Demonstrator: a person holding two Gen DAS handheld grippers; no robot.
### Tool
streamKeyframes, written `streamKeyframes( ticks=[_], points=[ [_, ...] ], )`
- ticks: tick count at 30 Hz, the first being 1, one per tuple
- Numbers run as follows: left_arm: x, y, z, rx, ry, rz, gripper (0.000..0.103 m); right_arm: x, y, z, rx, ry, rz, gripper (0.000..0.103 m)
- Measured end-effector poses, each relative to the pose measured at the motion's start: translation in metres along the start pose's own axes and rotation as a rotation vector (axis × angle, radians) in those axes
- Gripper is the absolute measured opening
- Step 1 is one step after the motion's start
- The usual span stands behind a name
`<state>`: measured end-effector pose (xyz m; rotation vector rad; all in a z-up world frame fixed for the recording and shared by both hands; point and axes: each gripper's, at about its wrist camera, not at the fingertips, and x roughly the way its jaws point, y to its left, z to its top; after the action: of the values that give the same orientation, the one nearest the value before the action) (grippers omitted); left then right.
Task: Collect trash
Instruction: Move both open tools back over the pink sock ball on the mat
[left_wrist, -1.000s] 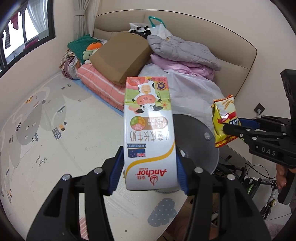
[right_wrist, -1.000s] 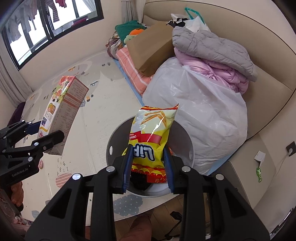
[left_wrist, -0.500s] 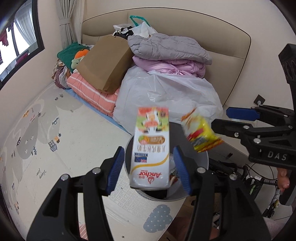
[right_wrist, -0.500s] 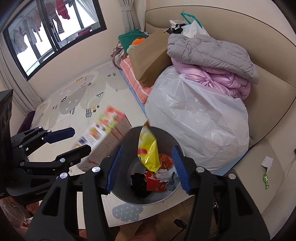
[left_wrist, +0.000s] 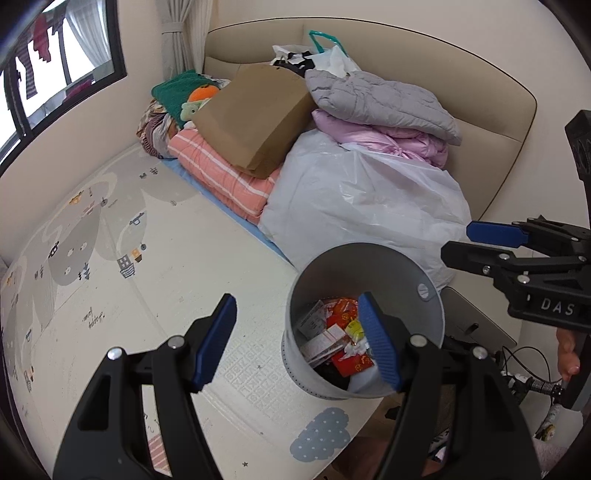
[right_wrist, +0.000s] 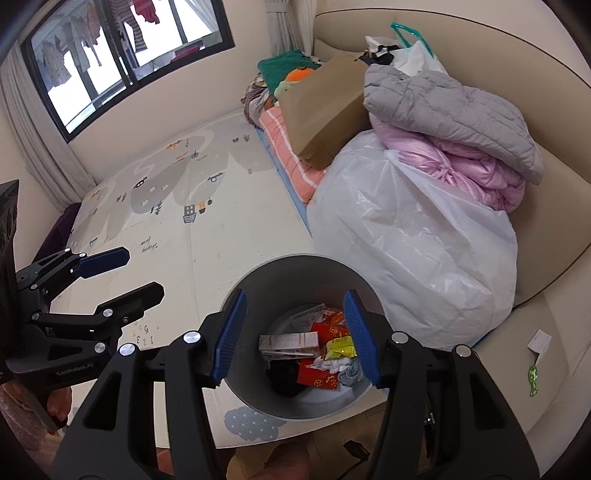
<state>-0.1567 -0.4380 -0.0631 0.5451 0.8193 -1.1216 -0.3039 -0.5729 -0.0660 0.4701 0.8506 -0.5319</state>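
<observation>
A grey round bin stands on the play mat below both grippers. Inside it the milk carton lies on its side among red wrappers, with the yellow chip bag beside it. My left gripper hovers over the bin's left rim, its jaws opening with nothing between them. My right gripper hangs open straight above the bin, also empty. Each gripper shows in the other's view: the right gripper at the right edge, the left gripper at the left.
A big white plastic bag leans against the bin's far side. Behind it lie folded quilts, a brown paper bag and striped bedding. The patterned play mat spreads to the left. Cables lie on the floor at the right.
Both grippers opened and let go. The milk carton and the chip bag dropped from the jaws into the bin, where they now lie. Both views shifted slightly over the bin.
</observation>
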Motion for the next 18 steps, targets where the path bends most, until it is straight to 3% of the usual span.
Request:
streamKeyframes(
  ticks=[10, 18],
  points=[
    [-0.035, 0.098, -0.051, -0.279, -0.013, 0.175, 0.069, 0.041, 0.120, 0.019, -0.300, 0.058, 0.149, 0.053],
    [-0.092, 0.211, -0.135, -0.534, -0.009, 0.360, 0.068, 0.073, 0.276, 0.007, -0.544, 0.102, 0.288, 0.053]
  ],
)
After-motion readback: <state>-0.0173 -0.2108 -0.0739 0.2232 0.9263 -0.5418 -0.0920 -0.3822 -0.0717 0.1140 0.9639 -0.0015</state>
